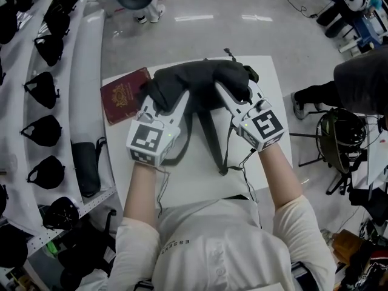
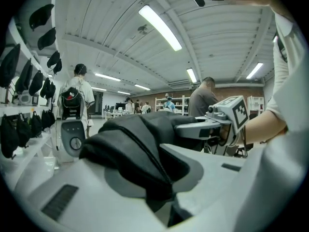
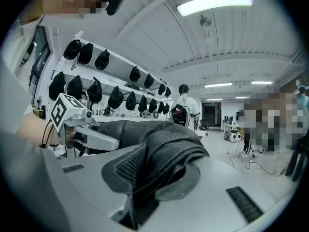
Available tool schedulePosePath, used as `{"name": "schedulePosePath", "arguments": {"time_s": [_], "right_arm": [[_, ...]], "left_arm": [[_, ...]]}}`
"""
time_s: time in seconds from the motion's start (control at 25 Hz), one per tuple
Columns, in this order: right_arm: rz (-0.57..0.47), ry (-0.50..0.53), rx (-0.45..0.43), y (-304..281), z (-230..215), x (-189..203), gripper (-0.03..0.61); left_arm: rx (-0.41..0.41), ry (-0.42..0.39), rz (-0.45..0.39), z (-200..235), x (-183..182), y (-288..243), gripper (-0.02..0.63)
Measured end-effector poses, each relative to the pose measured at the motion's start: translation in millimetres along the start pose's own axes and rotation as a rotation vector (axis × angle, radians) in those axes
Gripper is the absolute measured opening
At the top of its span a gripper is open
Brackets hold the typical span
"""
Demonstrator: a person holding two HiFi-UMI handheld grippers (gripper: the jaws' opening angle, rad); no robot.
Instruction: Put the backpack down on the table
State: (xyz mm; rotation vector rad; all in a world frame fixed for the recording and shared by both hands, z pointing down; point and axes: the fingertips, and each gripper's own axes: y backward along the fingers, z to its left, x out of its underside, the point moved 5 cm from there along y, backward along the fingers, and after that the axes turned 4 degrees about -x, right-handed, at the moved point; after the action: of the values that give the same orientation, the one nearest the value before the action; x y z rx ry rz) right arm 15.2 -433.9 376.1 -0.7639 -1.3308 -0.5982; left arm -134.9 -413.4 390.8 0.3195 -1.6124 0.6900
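**A:** Progress first: is the backpack down already?

**B:** Not fully, I judge. Nearest to the person, the straps (image 1: 209,135) hang loose from the bag over the white table (image 1: 270,83), between the two forearms. A little further, the left gripper (image 1: 159,103) and the right gripper (image 1: 229,97) are both clamped on the black backpack (image 1: 200,77), one on each end of its upper edge.

**A:** Clamped for sure?

**B:** Yes. In the left gripper view, a thick fold of smooth black fabric is squeezed between the jaws. In the right gripper view it is a fold with mesh padding (perhaps the back panel).

**A:** And where is the bag against the table?

**B:** It bulges just past the fingertips, over the far half of the table, between the two grippers. From above I cannot tell whether its bottom touches the surface. A red booklet (image 1: 124,94) lies on the table just beside its left end.

**A:** So what is left?

**B:** To settle the body on the table, beside the booklet and not on it, and then to let go with both jaws.
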Motion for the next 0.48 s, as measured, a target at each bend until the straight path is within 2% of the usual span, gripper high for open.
{"name": "schedulePosePath", "arguments": {"time_s": [0.16,0.48], "right_arm": [[0.014,-0.027,-0.005,11.9,12.0,10.5,0.080],[0.034,-0.082,-0.028,42.3,32.8,31.4,0.080]], "left_arm": [[0.019,0.067,0.013,-9.8,11.5,9.4,0.077],[0.001,0.097,0.032,-42.6,32.5,29.0,0.083]]}}
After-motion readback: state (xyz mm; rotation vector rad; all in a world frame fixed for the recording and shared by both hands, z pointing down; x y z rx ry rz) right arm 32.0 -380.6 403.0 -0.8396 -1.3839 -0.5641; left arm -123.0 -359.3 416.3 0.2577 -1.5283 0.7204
